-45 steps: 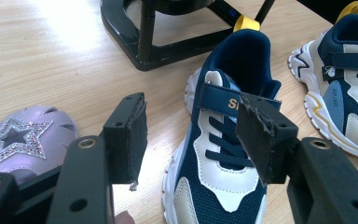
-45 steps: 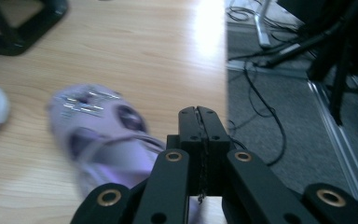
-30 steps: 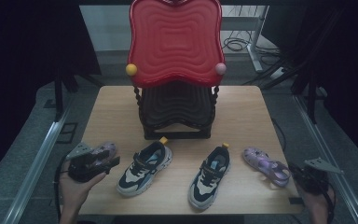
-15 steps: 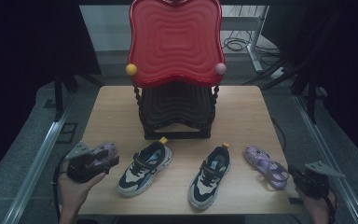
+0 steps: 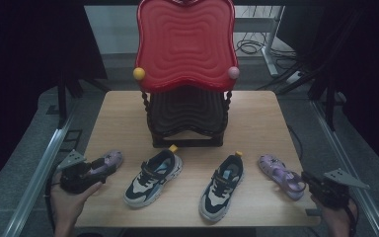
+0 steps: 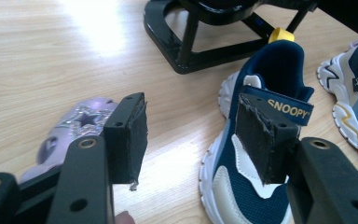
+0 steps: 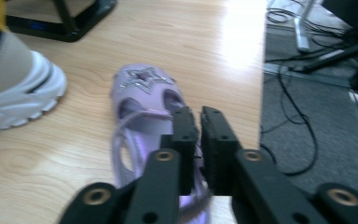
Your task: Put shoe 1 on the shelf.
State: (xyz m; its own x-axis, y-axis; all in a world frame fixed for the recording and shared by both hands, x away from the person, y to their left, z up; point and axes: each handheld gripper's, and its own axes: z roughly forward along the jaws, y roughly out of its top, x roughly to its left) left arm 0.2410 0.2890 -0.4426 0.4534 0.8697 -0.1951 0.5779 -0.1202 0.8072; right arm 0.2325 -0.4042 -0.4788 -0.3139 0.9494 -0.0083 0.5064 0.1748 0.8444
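Two handheld grippers at the near corners of a pale wood-grain table (image 5: 118, 113), each beside a lilac child's sandal.

The right-hand lilac sandal (image 7: 144, 107), soft glossy plastic with cut-out openings, thin straps and a glittery star on the toe, lies flat near the table's right edge, its long axis running from the heel at the right gripper (image 7: 198, 123) to the toe pointing toward the table's middle. That gripper's flat black pads have just been parting; only a narrow slit shows between them, above the heel strap, gripping nothing. The left gripper (image 6: 191, 135) has its foam-faced jaws spread wide over bare wood, between the left-hand lilac sandal with a star toe (image 6: 77, 123) and a navy mesh sneaker with a white chunky sole (image 6: 256, 140).
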